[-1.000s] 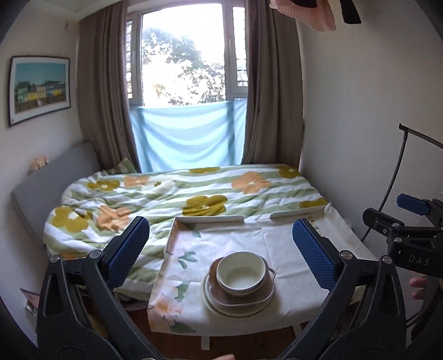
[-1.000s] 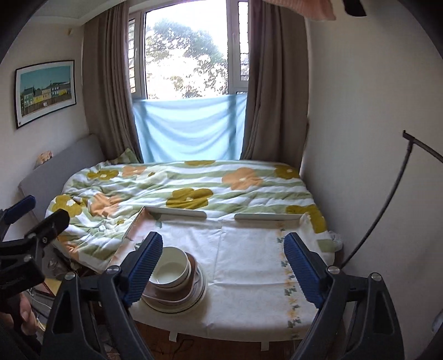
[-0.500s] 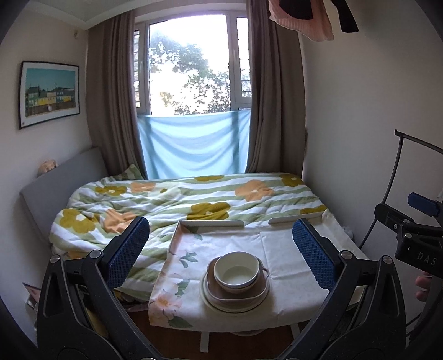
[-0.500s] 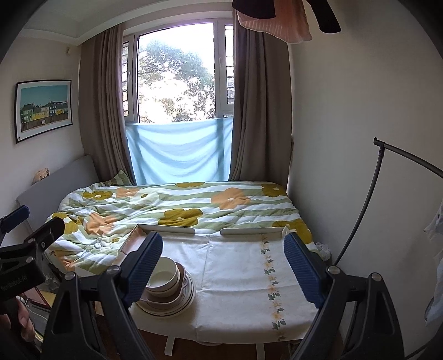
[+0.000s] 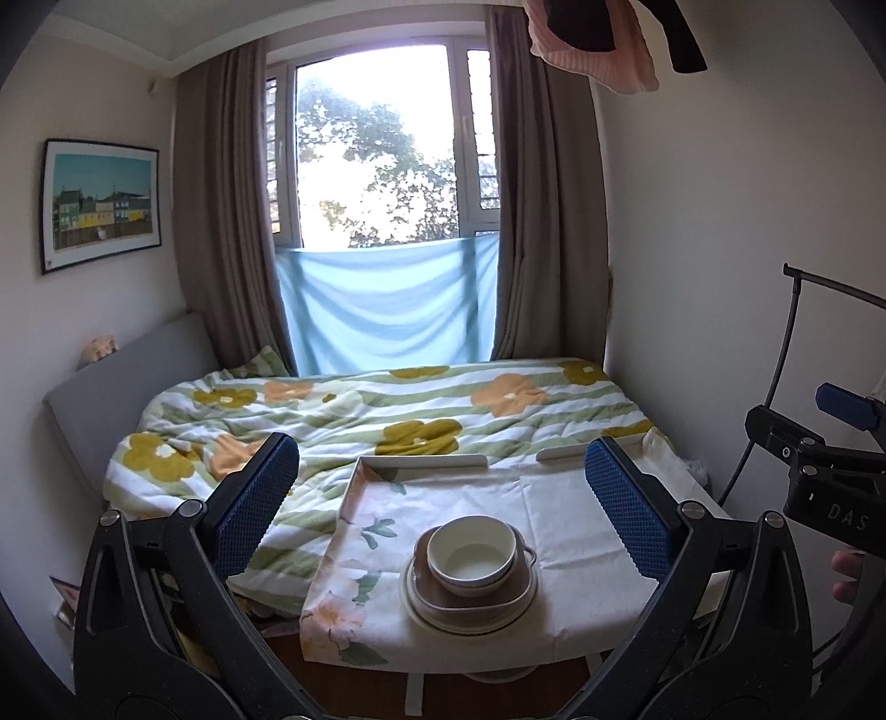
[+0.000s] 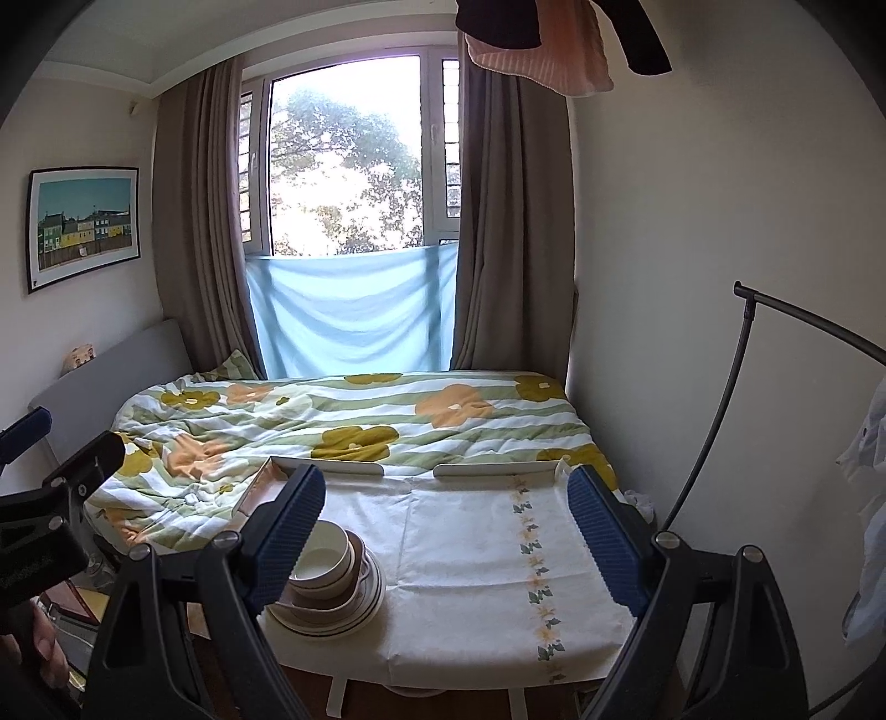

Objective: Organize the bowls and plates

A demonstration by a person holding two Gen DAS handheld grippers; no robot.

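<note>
On the far left wall hangs a black-framed picture of coloured houses (image 5: 102,206), above a grey padded headboard (image 5: 127,376). Right of it, brown curtains (image 5: 221,221) flank a bright window (image 5: 382,149) whose lower part is covered by a pale blue cloth (image 5: 387,310). Below lies a bed with a green-striped quilt printed with orange and mustard flowers (image 5: 387,410).

Nearer the cameras, the left claw (image 5: 443,504) is held above the near edge of the scene with its blue-padded jaws spread wide and nothing between them. Framed between those jaws, on the left part of a small worktop covered with a white floral cloth (image 5: 559,515), stands the stack of dishes: a cream round bowl (image 5: 470,556) nested in a brown squarish dish with small handles (image 5: 509,590), both resting on cream round plates with dark rim lines (image 5: 487,623). The stack sits near the worktop's front edge, with the cloth's pink flower print just beside it to the left.

From the right wrist view, the right claw (image 6: 446,531) is likewise spread wide and empty; its left pad overlaps the stack in the picture, though whether they touch cannot be told. Further right stands a thin black curved metal rail (image 6: 775,354) against the white wall, and a pink knitted garment (image 6: 542,50) hangs overhead.
</note>
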